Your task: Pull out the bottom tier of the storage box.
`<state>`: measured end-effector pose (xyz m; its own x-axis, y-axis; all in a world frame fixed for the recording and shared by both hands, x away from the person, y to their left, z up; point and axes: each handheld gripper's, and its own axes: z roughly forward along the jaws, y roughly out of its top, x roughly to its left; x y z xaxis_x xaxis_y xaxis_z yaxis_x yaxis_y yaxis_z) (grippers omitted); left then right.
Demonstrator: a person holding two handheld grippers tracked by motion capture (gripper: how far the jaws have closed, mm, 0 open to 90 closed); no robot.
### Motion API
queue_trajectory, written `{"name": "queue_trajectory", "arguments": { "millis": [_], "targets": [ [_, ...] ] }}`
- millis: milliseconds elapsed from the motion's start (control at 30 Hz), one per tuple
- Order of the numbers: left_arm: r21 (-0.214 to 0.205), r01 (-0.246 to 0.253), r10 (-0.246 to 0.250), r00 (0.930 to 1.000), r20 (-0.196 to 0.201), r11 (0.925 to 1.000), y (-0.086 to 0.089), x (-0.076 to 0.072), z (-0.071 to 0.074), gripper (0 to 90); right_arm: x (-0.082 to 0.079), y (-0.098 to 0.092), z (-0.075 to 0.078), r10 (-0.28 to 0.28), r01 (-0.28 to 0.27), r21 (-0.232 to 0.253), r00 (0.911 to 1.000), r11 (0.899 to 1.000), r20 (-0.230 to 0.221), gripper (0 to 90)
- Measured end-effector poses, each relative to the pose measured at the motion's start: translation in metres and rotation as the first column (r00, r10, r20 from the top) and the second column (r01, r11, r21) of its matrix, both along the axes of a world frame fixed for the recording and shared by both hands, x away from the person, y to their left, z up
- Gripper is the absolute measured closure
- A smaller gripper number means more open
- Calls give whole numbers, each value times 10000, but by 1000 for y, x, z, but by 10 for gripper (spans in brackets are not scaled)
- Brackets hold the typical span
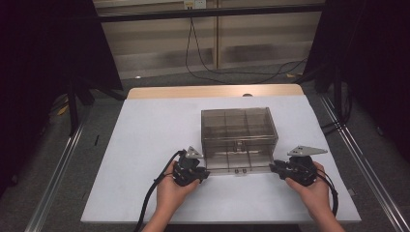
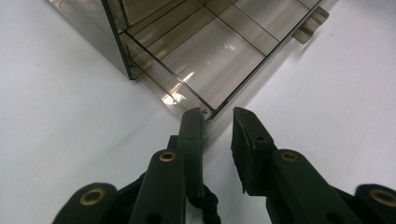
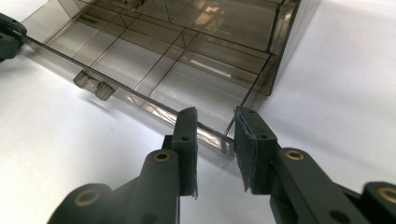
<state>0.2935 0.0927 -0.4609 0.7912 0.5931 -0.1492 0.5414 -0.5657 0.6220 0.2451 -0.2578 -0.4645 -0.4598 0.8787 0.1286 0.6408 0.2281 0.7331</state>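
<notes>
The smoky clear divider box [image 1: 239, 137] sits mid-worktop [image 1: 145, 145]. The left hand-held gripper [image 2: 217, 116] has its jaws partly spread around the box's near left corner, and the right hand-held gripper [image 3: 215, 116] does likewise at the near right corner; whether the pads actually pinch, can't tell.

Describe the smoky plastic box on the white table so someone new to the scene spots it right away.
On the white table, look just right of centre: the smoky box stands there, see-through and split into compartments. Its pulled-out drawer faces the person, with the left gripper and right gripper at its two front corners.
</notes>
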Motion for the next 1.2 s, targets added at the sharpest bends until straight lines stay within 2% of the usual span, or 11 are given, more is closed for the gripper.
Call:
{"name": "queue_trajectory", "arguments": {
  "millis": [200,300,433,1200],
  "targets": [
    [-163,-21,21,10000,5,9999,1,0,-1,741,-2,0,0,75,-74,84,10000,9999,-25,705],
    [-125,-8,7,10000,-64,9999,1,-1,-1,740,-3,0,1,87,-87,195,10000,9998,-12,705],
    [-2,37,-37,10000,-16,10000,1,-1,0,740,-3,1,1,88,-89,93,10000,9999,21,706],
    [16,124,-124,9999,9,9999,0,0,-5,721,-4,-3,-4,330,-328,124,9994,9994,-115,678]
  ]
}}
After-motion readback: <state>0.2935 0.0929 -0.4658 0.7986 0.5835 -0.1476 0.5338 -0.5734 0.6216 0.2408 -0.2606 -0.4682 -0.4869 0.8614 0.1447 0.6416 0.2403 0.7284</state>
